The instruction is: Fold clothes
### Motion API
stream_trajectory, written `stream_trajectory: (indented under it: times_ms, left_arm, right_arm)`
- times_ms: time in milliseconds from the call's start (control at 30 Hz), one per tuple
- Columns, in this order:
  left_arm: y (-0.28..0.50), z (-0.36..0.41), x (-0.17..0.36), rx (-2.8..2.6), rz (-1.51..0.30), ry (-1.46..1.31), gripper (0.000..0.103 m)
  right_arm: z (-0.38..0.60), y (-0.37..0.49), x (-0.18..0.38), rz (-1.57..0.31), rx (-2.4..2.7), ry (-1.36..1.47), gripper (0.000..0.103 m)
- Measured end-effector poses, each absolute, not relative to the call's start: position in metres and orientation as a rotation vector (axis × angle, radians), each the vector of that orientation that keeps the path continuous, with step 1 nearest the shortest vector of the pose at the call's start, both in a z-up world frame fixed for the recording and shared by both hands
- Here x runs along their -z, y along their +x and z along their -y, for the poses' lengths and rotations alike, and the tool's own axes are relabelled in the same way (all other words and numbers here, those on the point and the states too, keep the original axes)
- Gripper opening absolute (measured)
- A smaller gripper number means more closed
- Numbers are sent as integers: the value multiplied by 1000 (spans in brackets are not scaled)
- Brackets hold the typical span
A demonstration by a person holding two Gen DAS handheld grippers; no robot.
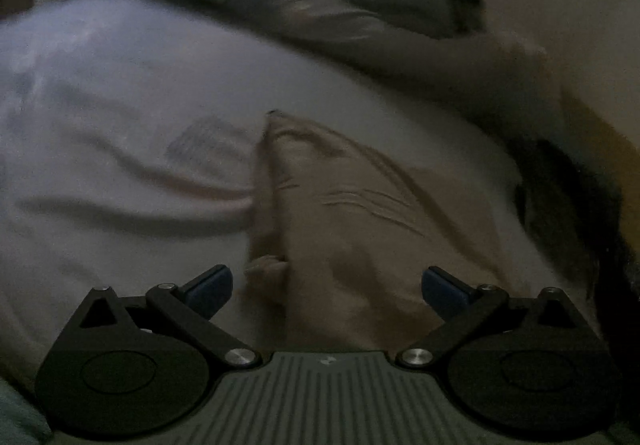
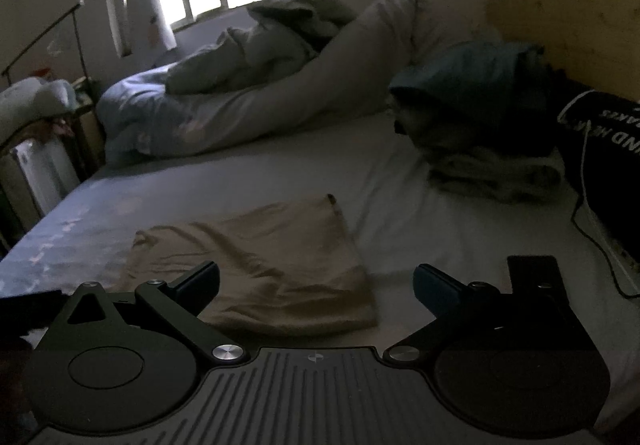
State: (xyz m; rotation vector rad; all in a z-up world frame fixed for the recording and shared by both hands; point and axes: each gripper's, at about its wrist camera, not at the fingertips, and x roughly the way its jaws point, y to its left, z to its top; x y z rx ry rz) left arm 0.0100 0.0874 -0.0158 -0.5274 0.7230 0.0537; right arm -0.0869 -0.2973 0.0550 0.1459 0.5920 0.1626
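Right wrist view: right gripper [image 2: 316, 285] hangs wide open over the tan garment [image 2: 260, 265], lying folded on the bed sheet [image 2: 420, 213] at lower centre. Left gripper [image 1: 326, 285] is open too, holding nothing. Looks like mid-fold; next probably needs pinching a near edge. Its long axis runs toward the upper right, to the clothes pile [image 2: 480, 117].

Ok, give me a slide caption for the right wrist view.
Open right gripper poised over a folded tan garment on the bed, clothes pile beyond.

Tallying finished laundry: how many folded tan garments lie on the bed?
1: the folded tan garment lies flat on the bed sheet, near both cameras. The clothes pile may hide others.
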Motion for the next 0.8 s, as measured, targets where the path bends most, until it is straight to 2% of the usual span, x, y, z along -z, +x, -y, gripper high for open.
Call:
stream_trajectory:
  times_ms: [333,567,633,667,733,800]
  left_arm:
    - [40,-109,56,-34,-794,-654,103]
    - [54,-102,59,20,-776,-674,103]
    - [60,-102,60,49,-777,-699,90]
    - [63,-101,61,48,-785,-702,87]
    - [63,-99,59,35,-784,-702,61]
    - [60,-96,55,33,-780,-698,44]
  right_arm:
    - [303,-82,-48,-614,-174,189,103]
    - [303,-76,-33,-656,-176,240,103]
    - [301,-74,-27,-677,-176,256,103]
    - [300,-73,-25,-684,-181,263,103]
    - [295,-70,-27,-684,-208,266,103]
    - [287,-65,-34,-667,-241,272,103]
